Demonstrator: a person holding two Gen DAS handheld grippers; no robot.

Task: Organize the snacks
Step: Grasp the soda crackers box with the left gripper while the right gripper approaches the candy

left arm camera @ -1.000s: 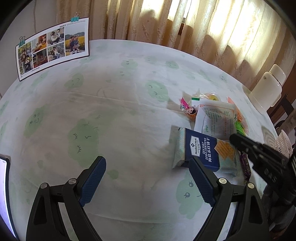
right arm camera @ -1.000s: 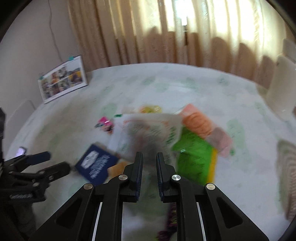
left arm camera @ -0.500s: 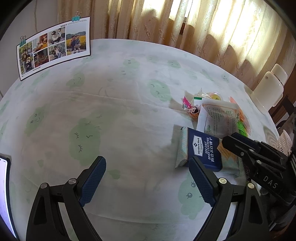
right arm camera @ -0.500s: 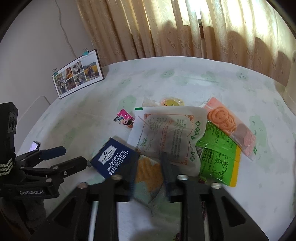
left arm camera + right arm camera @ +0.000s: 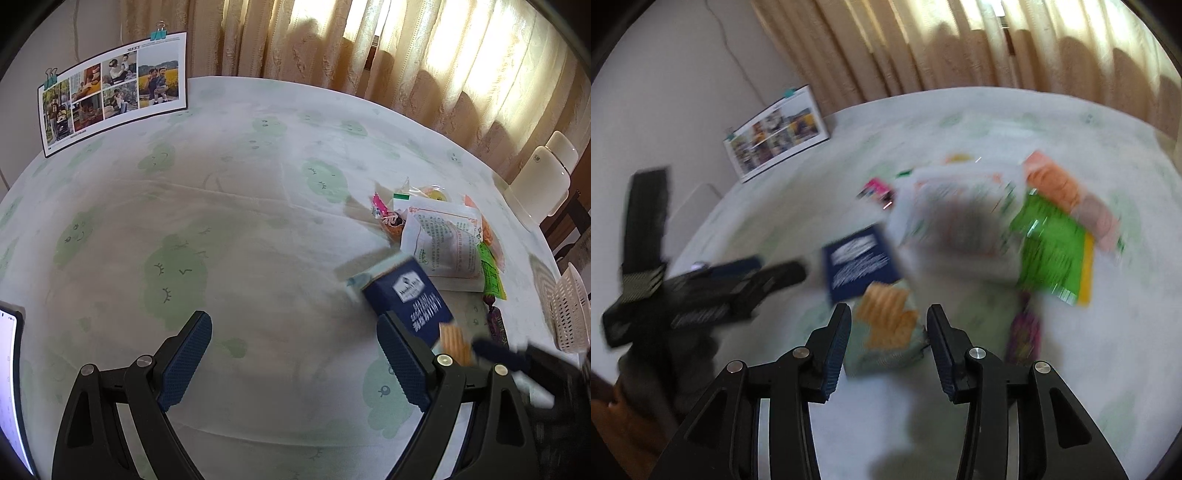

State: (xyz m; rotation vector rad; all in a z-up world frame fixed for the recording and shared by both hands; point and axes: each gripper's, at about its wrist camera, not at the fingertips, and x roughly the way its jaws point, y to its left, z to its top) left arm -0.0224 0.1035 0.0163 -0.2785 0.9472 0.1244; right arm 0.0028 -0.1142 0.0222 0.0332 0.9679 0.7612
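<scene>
Navy-and-pale-green plastic, a soda cracker packet (image 5: 875, 291) with a picture of orange crackers on its near end, lies straight ahead of our right claw (image 5: 888, 345), its near end between the two blue-padded fingers. The jaws stand partly apart; the view is smeared, and we cannot see the pads pressing on the wrapper, so we judge nothing is gripped yet. Seen from the other wrist, the same packet looks tipped up at its far end, which may only be blur

Our left claw (image 5: 295, 358) hangs with its jaws wide apart over bare cloth, nothing between them. The packet sits just beyond its right finger. We judge it waits there to leave the right claw room

Beyond the right claw, past the cracker packet, the other snacks lie in a loose overlapping heap: a white printed pouch (image 5: 956, 218) on top, a bright green foil bag (image 5: 1056, 251) to its right, and an orange and pink bag of round biscuits (image 5: 1071, 195) further right. A purple wrapped sweet (image 5: 1023, 328) lies just right of the right finger

A white perforated plastic basket (image 5: 569, 310) stands at the table's right edge, far right of the left claw. We take it for the likely place for the snacks, though nothing shown confirms it

The pale tablecloth with green cloud faces (image 5: 221, 221) is soft and creased, so a flat packet may slide rather than lift
</scene>
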